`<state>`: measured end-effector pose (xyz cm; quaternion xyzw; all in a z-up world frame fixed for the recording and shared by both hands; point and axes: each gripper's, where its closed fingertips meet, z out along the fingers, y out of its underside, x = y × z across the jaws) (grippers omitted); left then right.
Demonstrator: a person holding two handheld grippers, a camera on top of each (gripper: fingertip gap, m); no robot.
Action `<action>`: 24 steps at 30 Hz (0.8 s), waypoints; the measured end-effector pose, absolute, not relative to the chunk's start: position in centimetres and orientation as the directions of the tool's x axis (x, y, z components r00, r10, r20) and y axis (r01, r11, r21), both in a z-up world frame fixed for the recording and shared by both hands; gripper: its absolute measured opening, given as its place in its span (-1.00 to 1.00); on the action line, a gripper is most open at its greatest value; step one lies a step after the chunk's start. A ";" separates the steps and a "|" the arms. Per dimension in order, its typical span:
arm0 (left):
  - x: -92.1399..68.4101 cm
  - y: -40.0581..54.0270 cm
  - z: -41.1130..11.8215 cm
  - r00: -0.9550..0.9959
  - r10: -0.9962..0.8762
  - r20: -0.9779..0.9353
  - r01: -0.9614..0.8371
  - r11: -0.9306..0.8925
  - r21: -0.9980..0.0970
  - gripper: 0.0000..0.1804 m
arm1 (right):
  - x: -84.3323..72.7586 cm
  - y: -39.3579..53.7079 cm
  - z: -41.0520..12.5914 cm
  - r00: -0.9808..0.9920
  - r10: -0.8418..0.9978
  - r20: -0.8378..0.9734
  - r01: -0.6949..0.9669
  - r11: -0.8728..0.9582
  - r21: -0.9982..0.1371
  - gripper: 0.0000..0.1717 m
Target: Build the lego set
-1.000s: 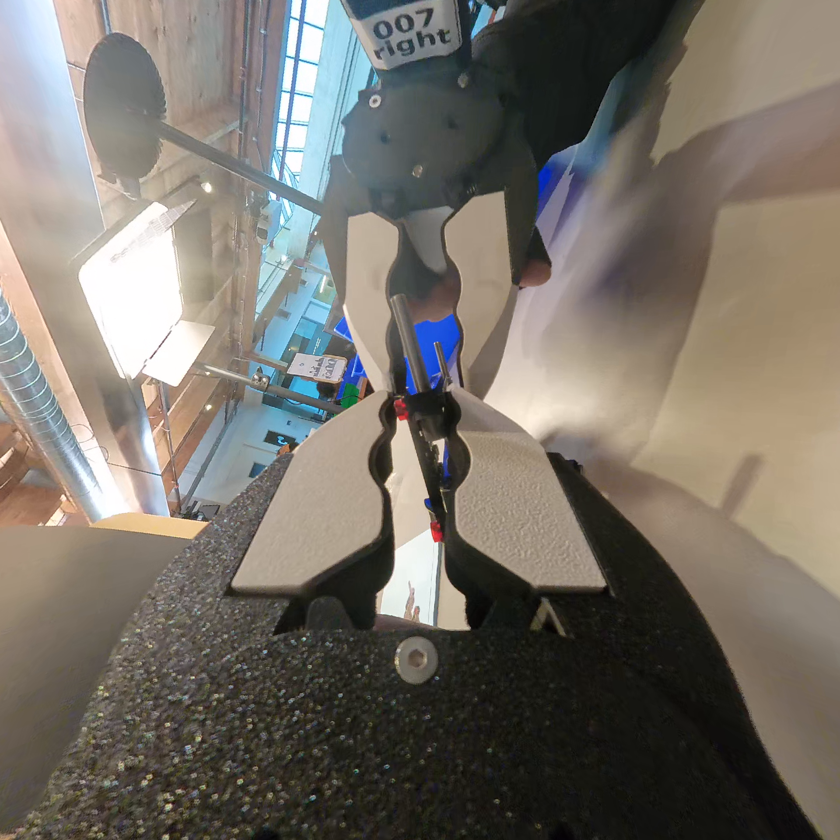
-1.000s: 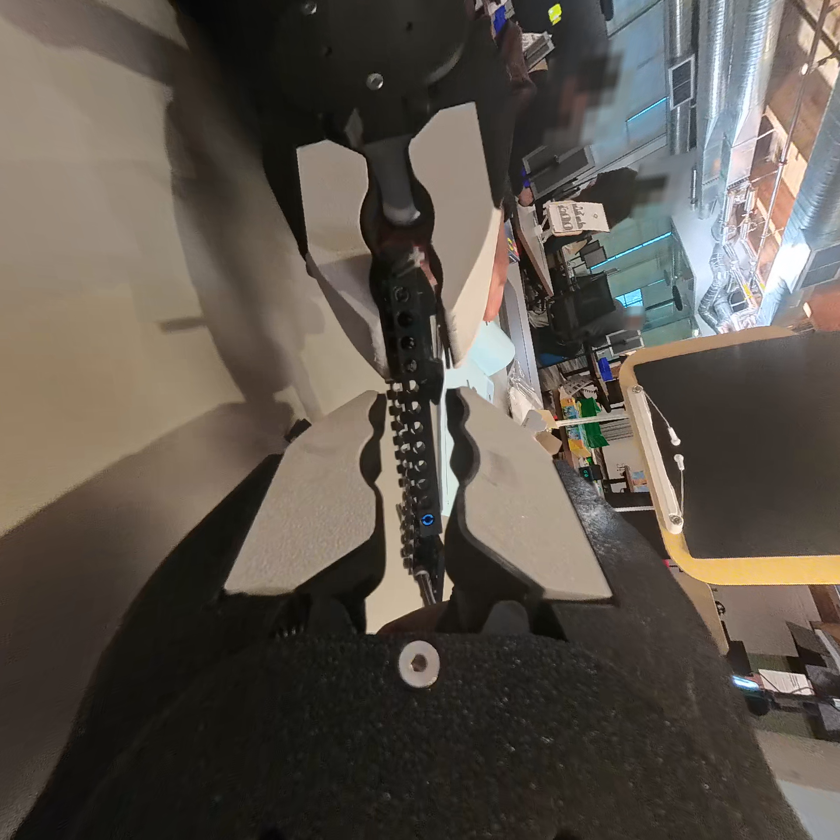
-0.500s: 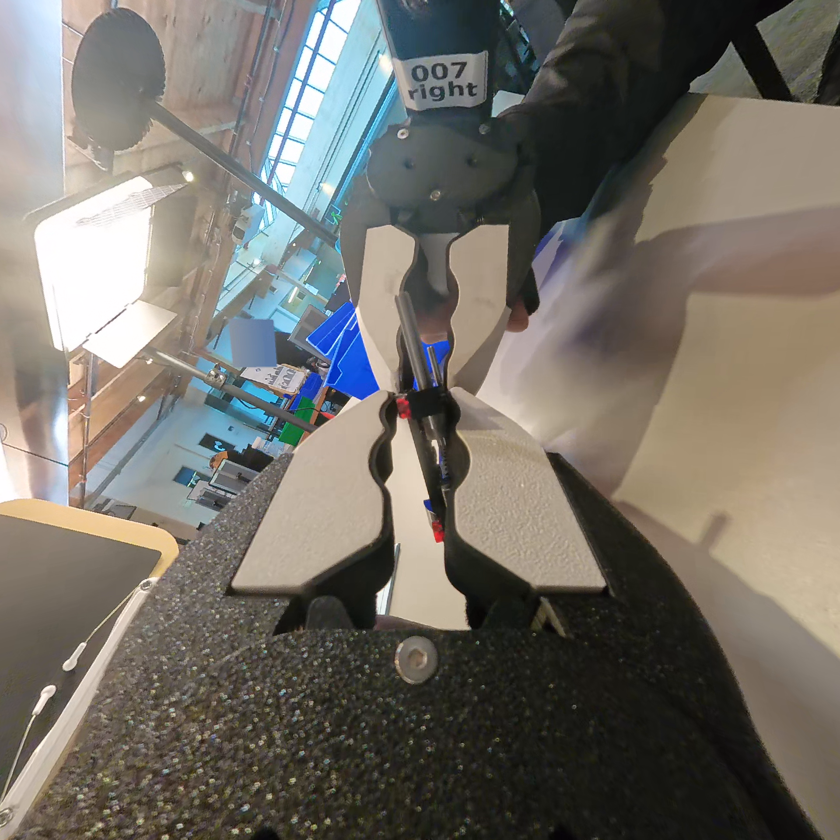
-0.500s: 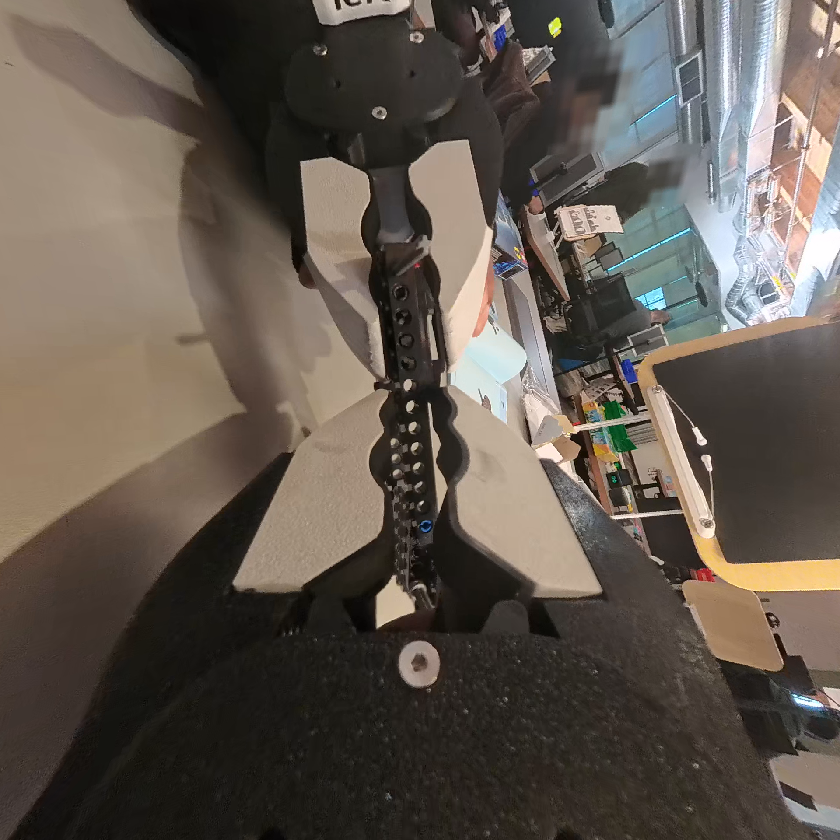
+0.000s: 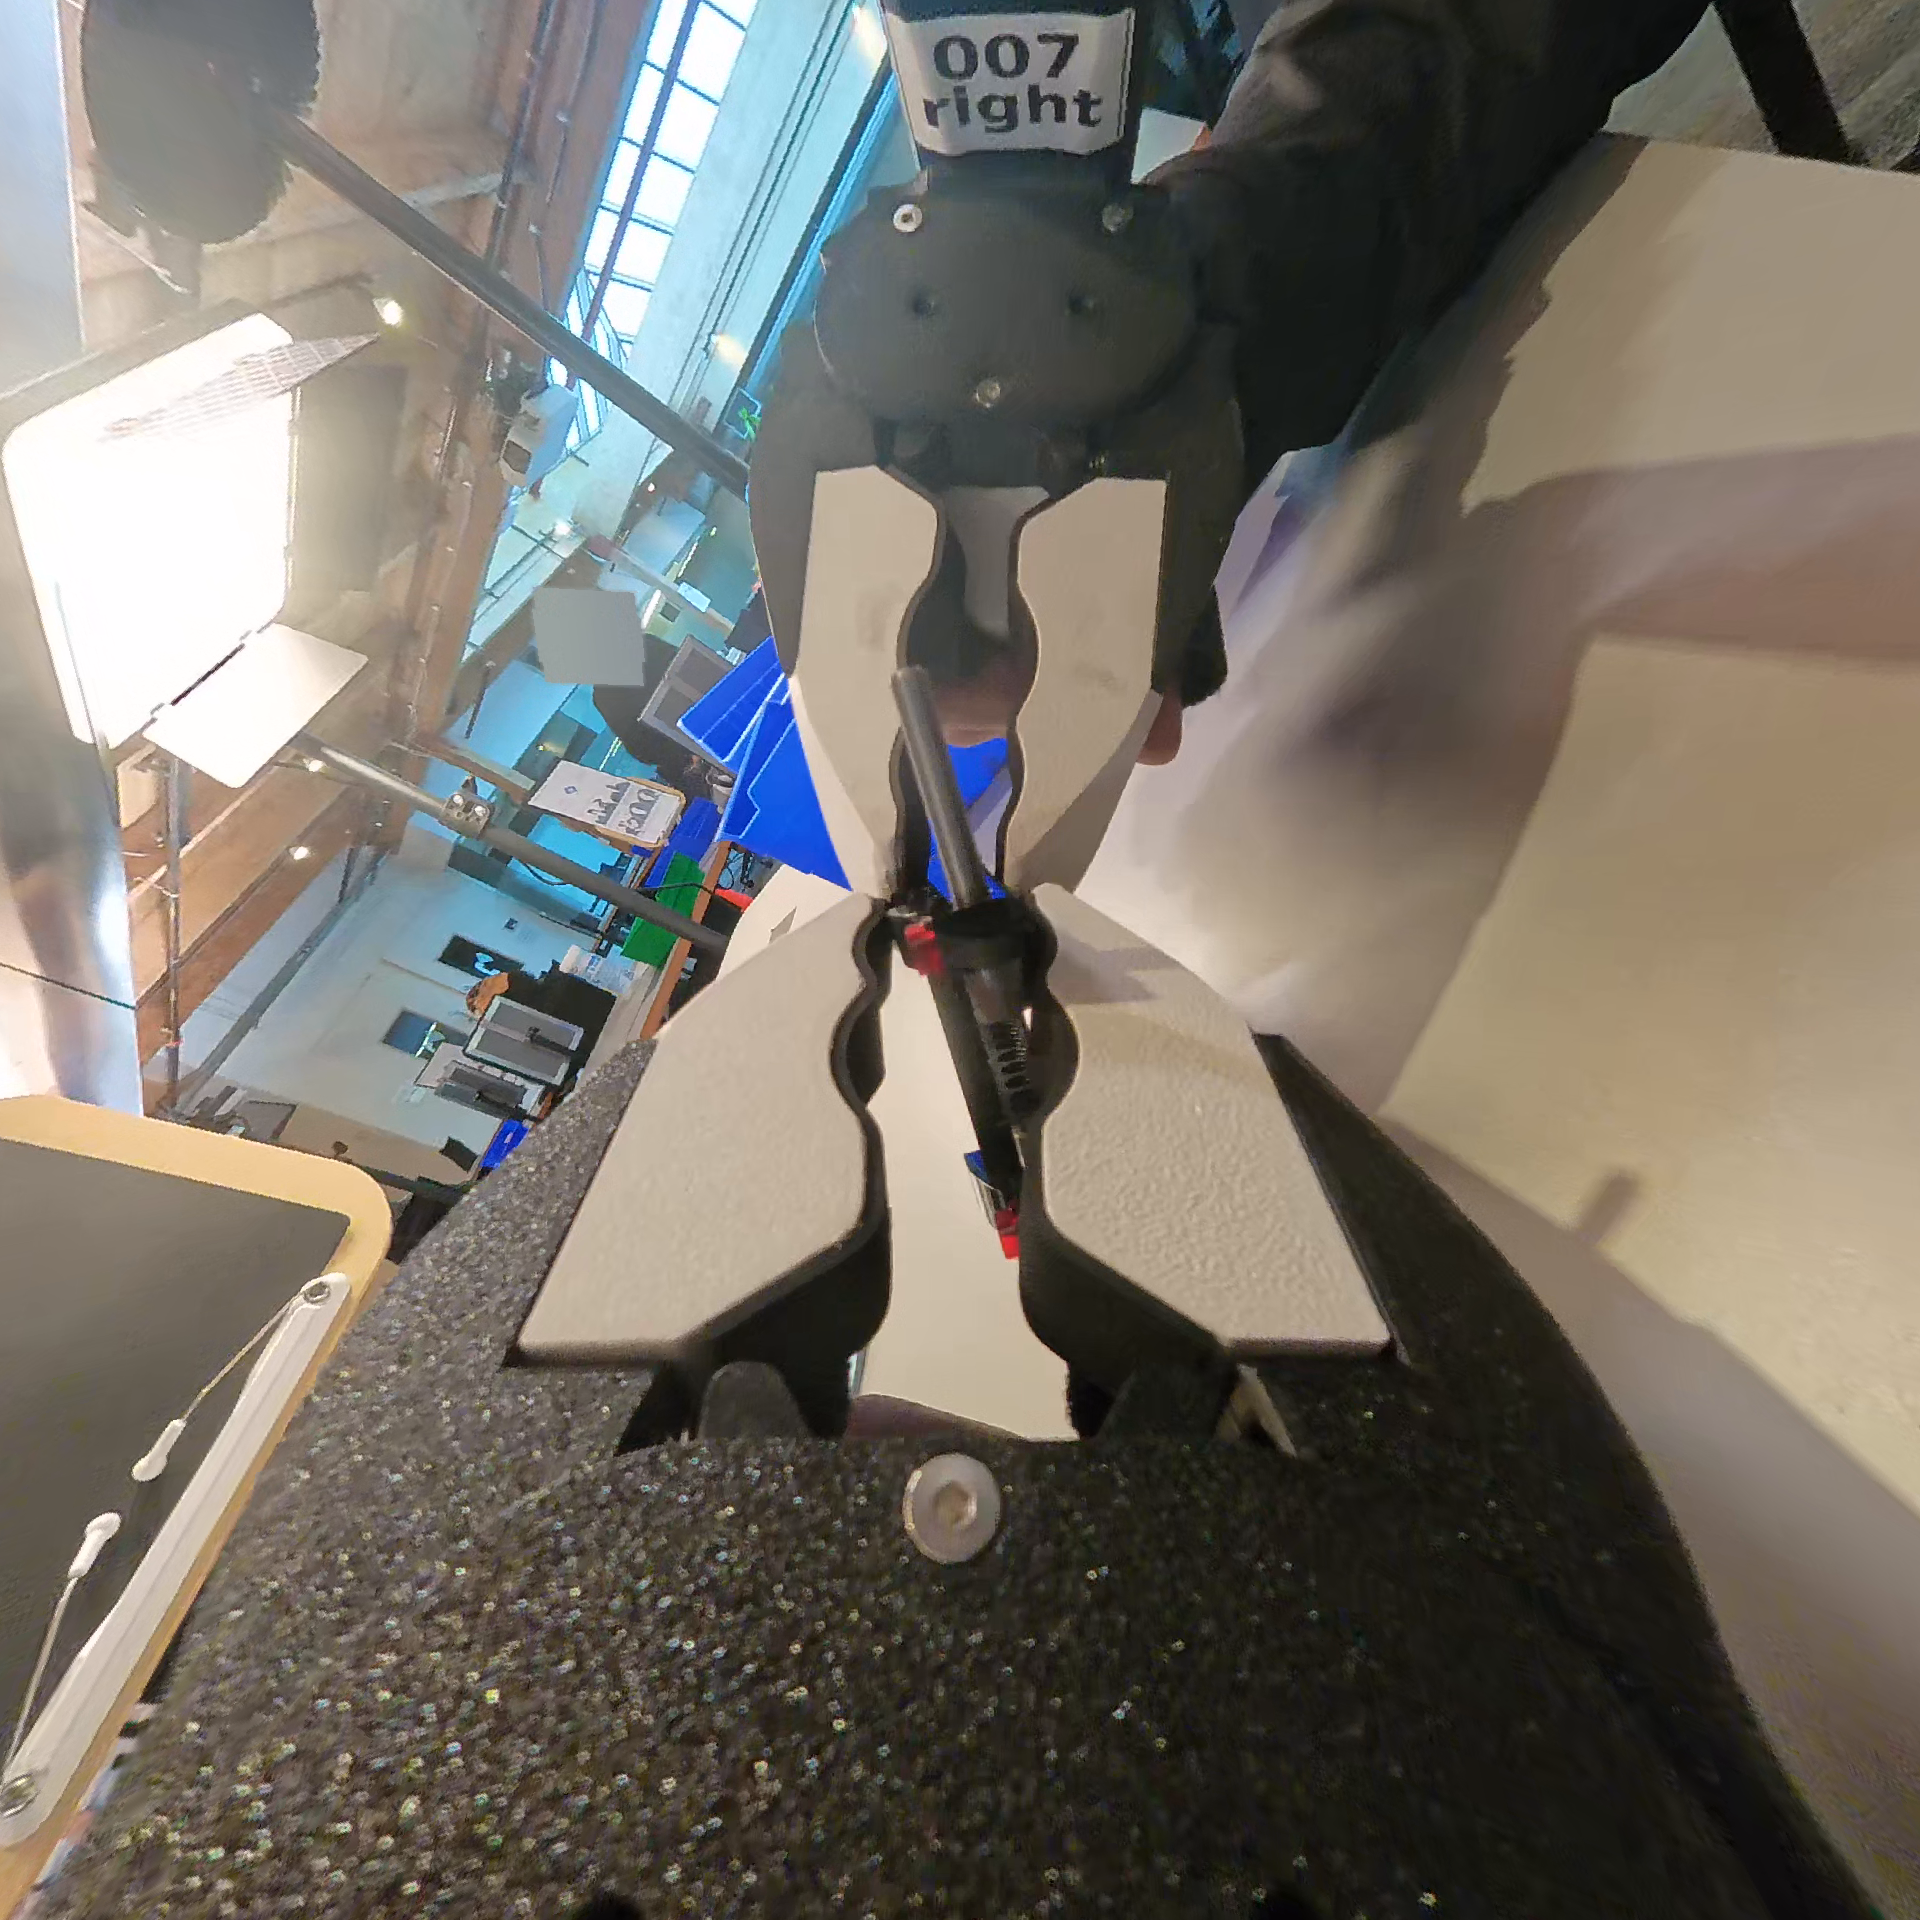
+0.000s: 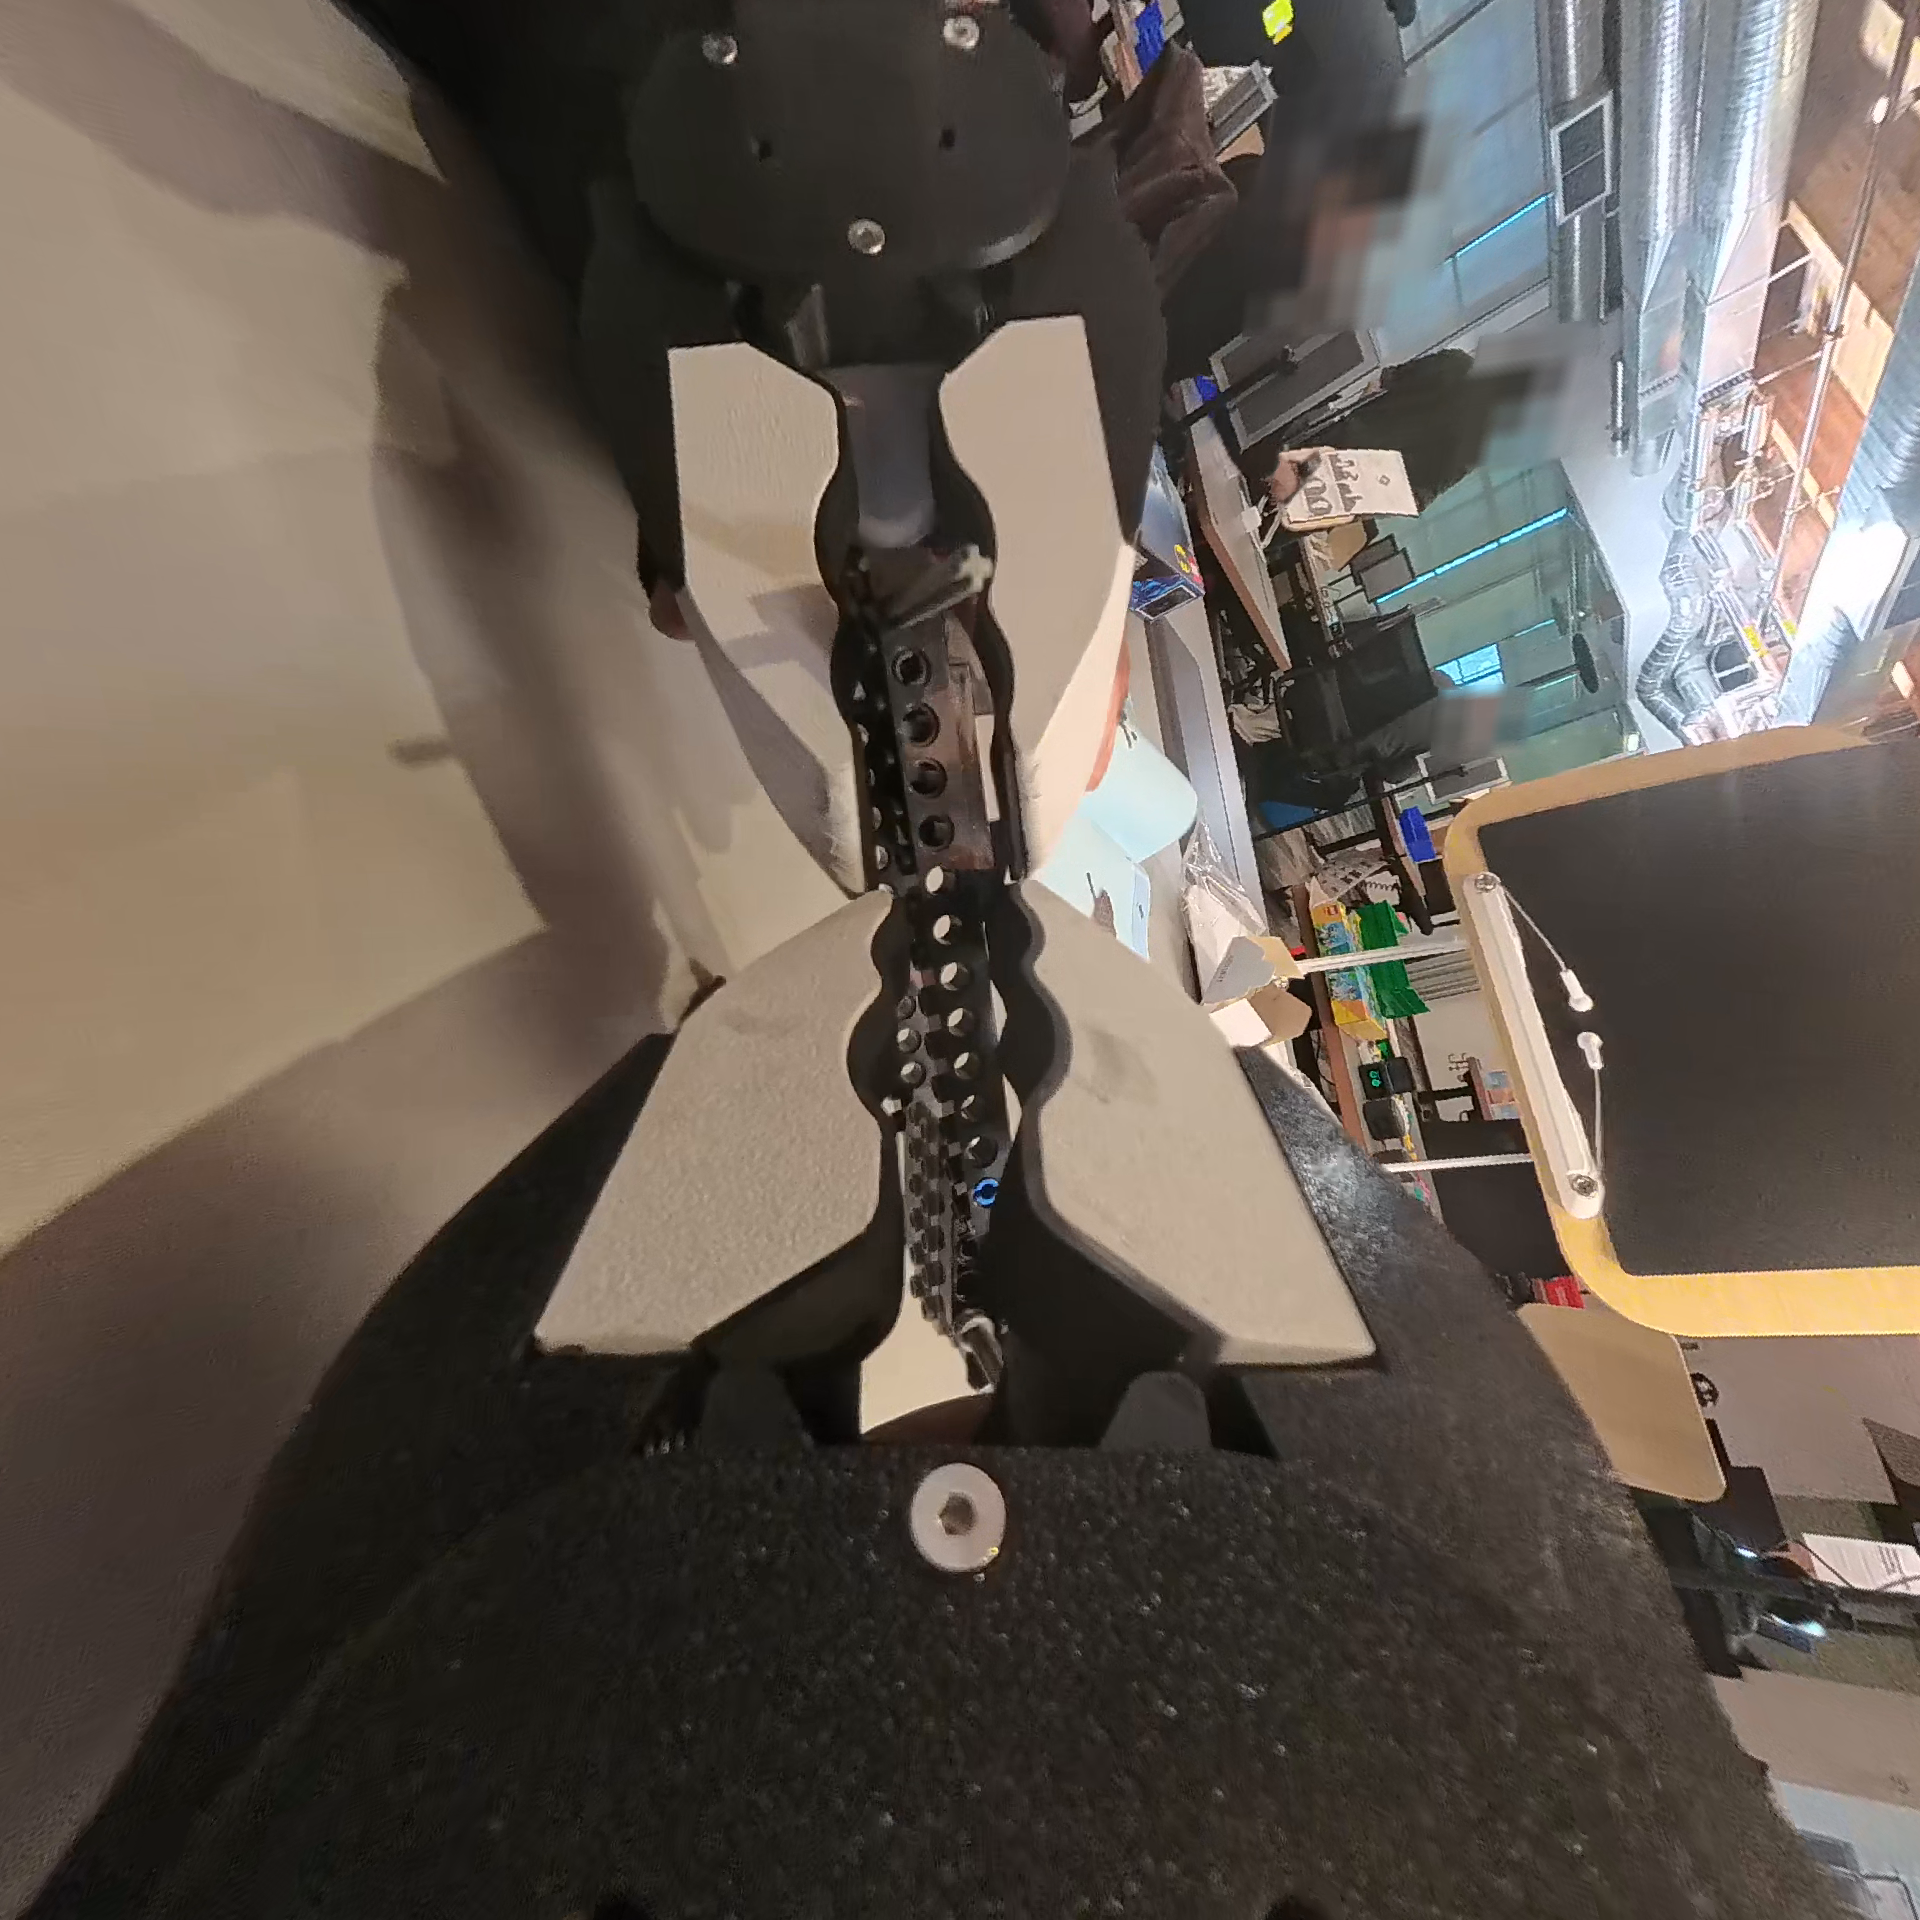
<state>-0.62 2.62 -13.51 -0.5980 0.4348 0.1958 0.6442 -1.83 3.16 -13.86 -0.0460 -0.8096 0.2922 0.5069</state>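
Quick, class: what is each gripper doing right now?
Left gripper: closed on the black assembly, at its rod end.
Right gripper: closed on the same assembly's perforated beam.

Each wrist camera is sitting just behind its own fingers and looking forward along them, rolled onto its side. The two views are facing each other at close range: the left one is looking straight at the right gripper [image 5: 951,831], the right one at the left gripper [image 6: 940,862]. Both are sharing the black perforated assembly [image 6: 940,997] between the tips, the beige table [image 5: 1714,935] and the black-topped board [image 6: 1714,987] beyond it.
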 end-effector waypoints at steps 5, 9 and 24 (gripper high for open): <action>-0.7 2.8 -13.2 0.549 -0.252 -0.797 -0.782 0.181 -0.596 -0.75 | -1.8 3.3 -13.6 -0.453 0.367 0.813 -0.215 0.840 -0.499 -0.83; -0.6 2.8 -13.1 0.567 -0.266 -0.779 -0.772 0.159 -0.616 -0.78 | -1.8 3.3 -13.6 -0.446 0.372 0.814 -0.208 0.842 -0.498 -0.81; 0.7 2.4 -12.9 0.578 -0.344 -0.740 -0.730 0.189 -0.657 -0.80 | -1.9 2.7 -14.0 -0.431 0.364 0.826 -0.221 0.844 -0.488 -0.78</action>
